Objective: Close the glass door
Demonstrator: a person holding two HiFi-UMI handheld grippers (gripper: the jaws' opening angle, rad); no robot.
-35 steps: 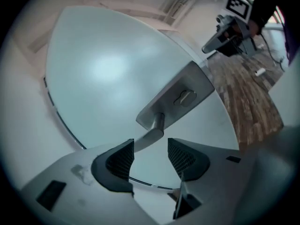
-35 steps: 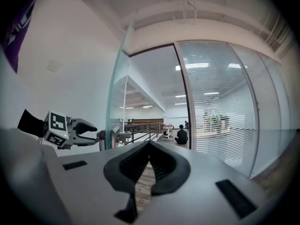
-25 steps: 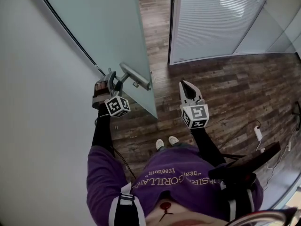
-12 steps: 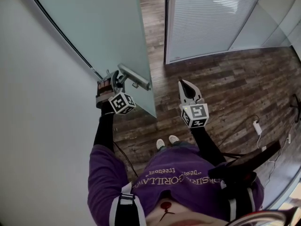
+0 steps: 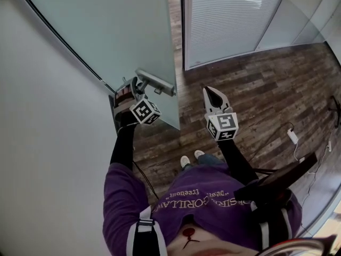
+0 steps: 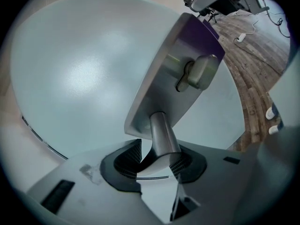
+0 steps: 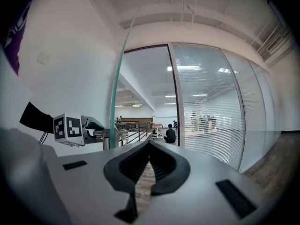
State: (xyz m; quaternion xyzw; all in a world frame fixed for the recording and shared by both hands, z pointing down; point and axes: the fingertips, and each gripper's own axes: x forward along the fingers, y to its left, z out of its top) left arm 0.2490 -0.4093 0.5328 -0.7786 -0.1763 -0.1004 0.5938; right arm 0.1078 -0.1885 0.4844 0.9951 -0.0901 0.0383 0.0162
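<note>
The door [image 5: 114, 33] is not yet closed: it stands swung in toward the person, beside the wall [image 5: 42, 143] at the left of the head view. Its free edge is well apart from the frame [image 5: 183, 31] of the blind-covered partition [image 5: 234, 20], with bare floor [image 5: 174, 4] showing in the gap between. What is done is the grip. The left gripper [image 6: 157, 162] has just been closing its jaws, and they clench the round bar of the handle [image 6: 161, 132], one pad on each side of it, just out from the metal plate [image 6: 159, 93] that carries a small turn knob [image 6: 199, 71]. The head view shows the same hold, near the door's free edge. The right gripper [image 7: 147, 149] takes no part: its jaws are pressed together on nothing, and it hangs over the floor in front of the person, apart from the door and pointing toward the opening. So I judge the task to be at its start, with the hold secured and the swing itself all to come. What is left is to carry the door round by the handle until its edge meets the frame, then to let go. Whether the latch needs the handle pressed down to seat I cannot tell from here
</note>
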